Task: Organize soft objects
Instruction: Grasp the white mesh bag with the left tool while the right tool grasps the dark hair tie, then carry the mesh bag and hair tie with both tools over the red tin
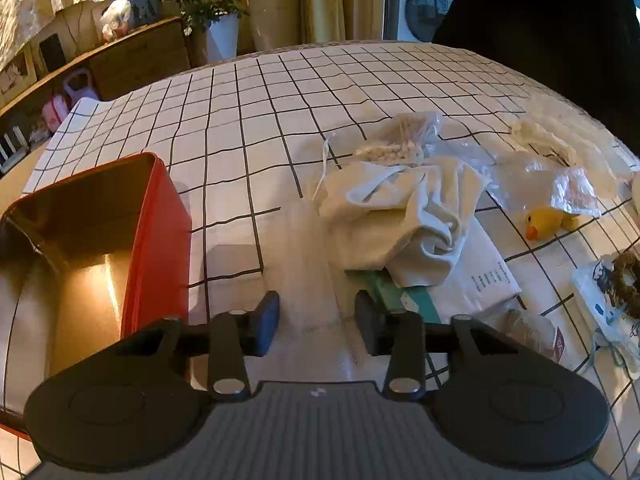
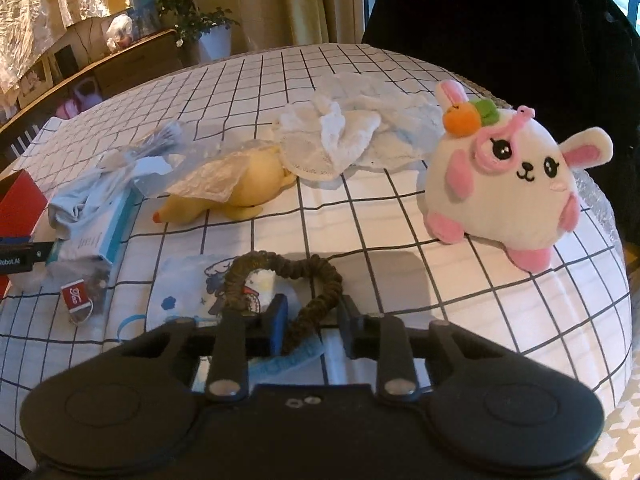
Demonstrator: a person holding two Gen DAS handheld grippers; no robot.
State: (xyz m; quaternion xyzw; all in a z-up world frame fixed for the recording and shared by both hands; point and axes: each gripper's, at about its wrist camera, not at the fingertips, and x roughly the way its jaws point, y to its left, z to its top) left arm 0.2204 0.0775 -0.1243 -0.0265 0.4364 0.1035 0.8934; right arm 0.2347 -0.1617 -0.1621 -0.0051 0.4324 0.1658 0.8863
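Observation:
In the right wrist view a dark brown scrunchie (image 2: 324, 276) lies on a blue-printed white packet (image 2: 180, 296). One strand runs between the fingers of my right gripper (image 2: 313, 320), and the pads stand apart from it. Further off lie a yellow plush duck (image 2: 240, 184) under clear plastic, a white lace cloth (image 2: 352, 136) and a white-and-pink bunny plush (image 2: 504, 184). My left gripper (image 1: 317, 322) hovers low over the checked tablecloth (image 1: 280, 92). Its jaws stand apart around a faint clear strip (image 1: 312, 264). A crumpled cream cloth (image 1: 404, 216) lies just ahead of it.
An open red box (image 1: 156, 240) stands close on the left of the left gripper. A bag of cotton swabs (image 1: 404, 140), a white-and-teal carton (image 1: 480, 280) and clear plastic (image 1: 572, 192) crowd the middle. A dark-clothed person (image 2: 500, 20) stands behind the table. The table edge curves off behind the bunny.

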